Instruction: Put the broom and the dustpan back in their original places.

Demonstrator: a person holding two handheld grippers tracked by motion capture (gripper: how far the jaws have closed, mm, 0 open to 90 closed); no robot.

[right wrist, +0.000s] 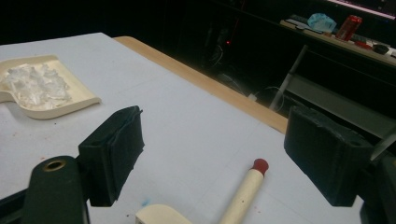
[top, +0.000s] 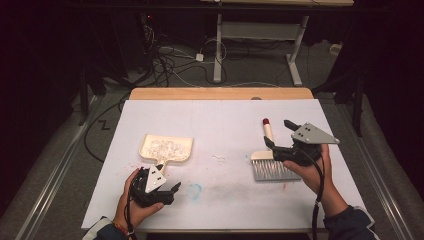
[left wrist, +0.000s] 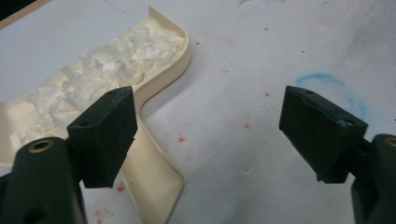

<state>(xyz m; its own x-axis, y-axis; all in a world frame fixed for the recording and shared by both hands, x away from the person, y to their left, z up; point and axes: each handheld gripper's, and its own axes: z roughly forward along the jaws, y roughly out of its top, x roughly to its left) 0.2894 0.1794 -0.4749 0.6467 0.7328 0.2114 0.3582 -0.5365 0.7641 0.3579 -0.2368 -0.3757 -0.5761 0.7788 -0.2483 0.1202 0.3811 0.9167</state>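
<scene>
This looks like a lab or test room. The counter (top: 220,93) is wood with a big white sheet (top: 225,125) laid over it. All around it the room is dark, with black curtains (top: 45,60). Lots of cables (top: 170,60) lie tangled on the grey floor (top: 260,75). Another desk with metal legs (top: 218,50) stands behind.

No legible text (any surface)

Cream dustpan (top: 166,148) holding white paper shreds (top: 164,146); cream brush (top: 270,160) with red-tipped handle and grey bristles; white table cover (top: 225,125) with a blue smudge (top: 194,190).
</scene>
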